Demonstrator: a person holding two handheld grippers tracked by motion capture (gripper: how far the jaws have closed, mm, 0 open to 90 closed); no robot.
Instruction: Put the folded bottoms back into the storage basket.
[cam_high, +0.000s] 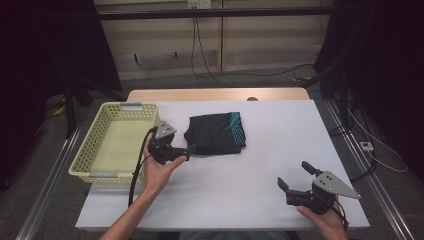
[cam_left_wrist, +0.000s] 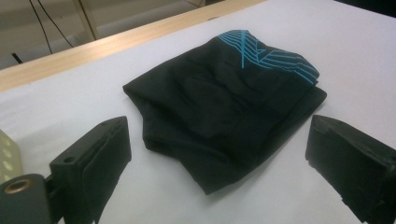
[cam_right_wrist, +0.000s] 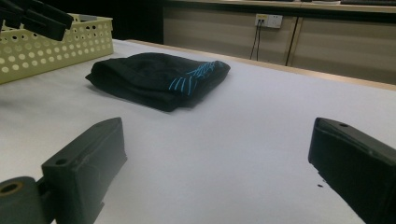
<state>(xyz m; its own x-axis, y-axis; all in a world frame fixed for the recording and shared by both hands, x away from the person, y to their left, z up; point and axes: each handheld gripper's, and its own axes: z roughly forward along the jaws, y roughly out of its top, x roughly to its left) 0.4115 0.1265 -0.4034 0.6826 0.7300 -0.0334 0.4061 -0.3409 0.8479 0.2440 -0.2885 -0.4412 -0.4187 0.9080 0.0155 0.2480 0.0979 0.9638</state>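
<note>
One folded black cloth (cam_high: 216, 133) with blue stripes lies in the middle of the white counter (cam_high: 260, 170), beside the yellow basket (cam_high: 95, 150). It sits right in front of the left claw (cam_high: 189, 148), much nearer to it than to the right claw (cam_high: 295, 176). Both claws are wide open and hold nothing. I think the left one will grab the cloth's near edge.
</note>
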